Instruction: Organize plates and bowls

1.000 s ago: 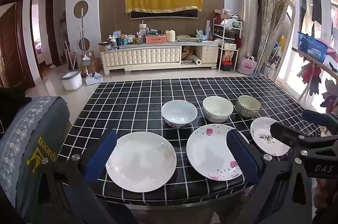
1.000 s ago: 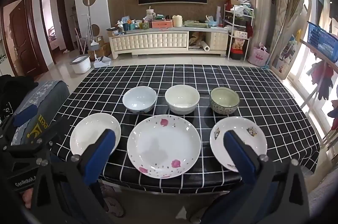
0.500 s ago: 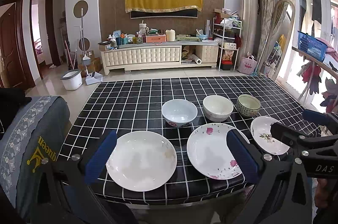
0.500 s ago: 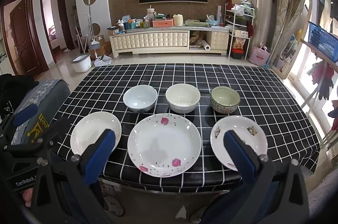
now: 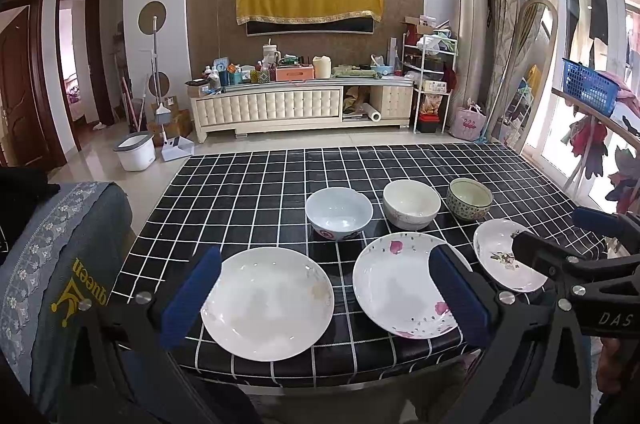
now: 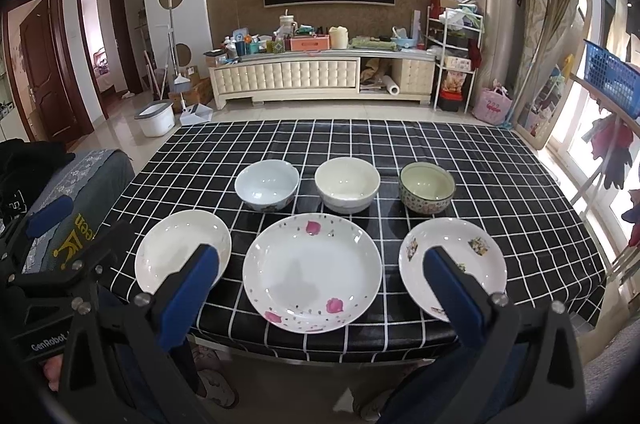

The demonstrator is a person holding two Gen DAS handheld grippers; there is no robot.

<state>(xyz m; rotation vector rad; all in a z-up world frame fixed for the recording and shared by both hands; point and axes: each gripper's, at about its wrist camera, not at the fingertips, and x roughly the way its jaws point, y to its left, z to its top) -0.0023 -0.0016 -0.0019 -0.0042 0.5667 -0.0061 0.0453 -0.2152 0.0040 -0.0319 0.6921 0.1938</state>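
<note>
Both views barely shifted; tools point(image 5: 324, 300) point(image 6: 320, 298) gape before table edge point(image 6: 320, 346).

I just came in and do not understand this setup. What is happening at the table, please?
A person holds a gripper in each hand at the near edge of the checked table. The left gripper and right gripper are both open and hold nothing. Three plates lie in the front row: a plain plate, a pink-flower plate and a small patterned plate. Behind stand a pale blue bowl, a cream bowl and a green bowl. Nothing is stacked yet.
</note>
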